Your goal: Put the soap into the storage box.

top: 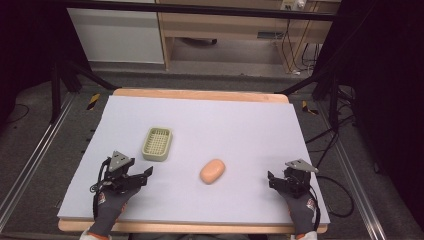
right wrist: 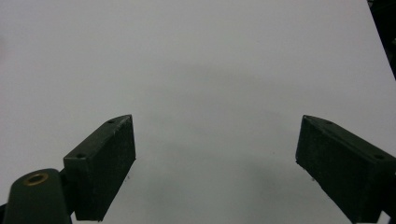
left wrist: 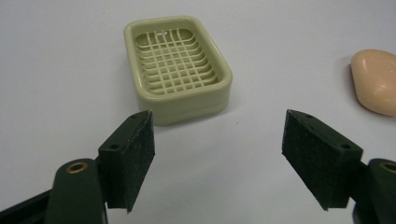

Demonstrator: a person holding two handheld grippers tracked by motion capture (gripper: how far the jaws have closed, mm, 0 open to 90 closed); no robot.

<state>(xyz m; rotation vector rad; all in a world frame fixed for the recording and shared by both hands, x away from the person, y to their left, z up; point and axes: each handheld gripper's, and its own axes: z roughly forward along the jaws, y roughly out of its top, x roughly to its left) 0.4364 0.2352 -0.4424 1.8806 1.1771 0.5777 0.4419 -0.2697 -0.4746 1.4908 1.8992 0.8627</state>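
- Soap (top: 212,171), a peach-coloured oval bar, lies on the counter (top: 240,130) a little near of the middle, roughly between the two hands and somewhat closer to the left one.
- Soap dish (top: 157,144), pale green with a slotted grid floor, stands flat on the counter to the left of the bar and a bit farther away; the two are near each other but not touching.
- Left hand-held gripper (top: 142,176) sits at the near left, held by a gloved hand, with its jaws spread wide and nothing between them.
- From the left gripper view, the soap dish (left wrist: 177,70) lies just ahead of the open jaws, nearer the left jaw, with bare counter between dish and jaw tips; the soap (left wrist: 377,86) shows at the right edge, beyond and outside the right jaw.
- Right hand-held gripper (top: 272,180) rests at the near right, well apart from the soap, which lies to its left.
- Its jaws too stand wide apart and hold nothing; the right gripper view shows plain white counter (right wrist: 201,70) ahead of them.
- Both hands wear grey gloves and come in from the near edge.
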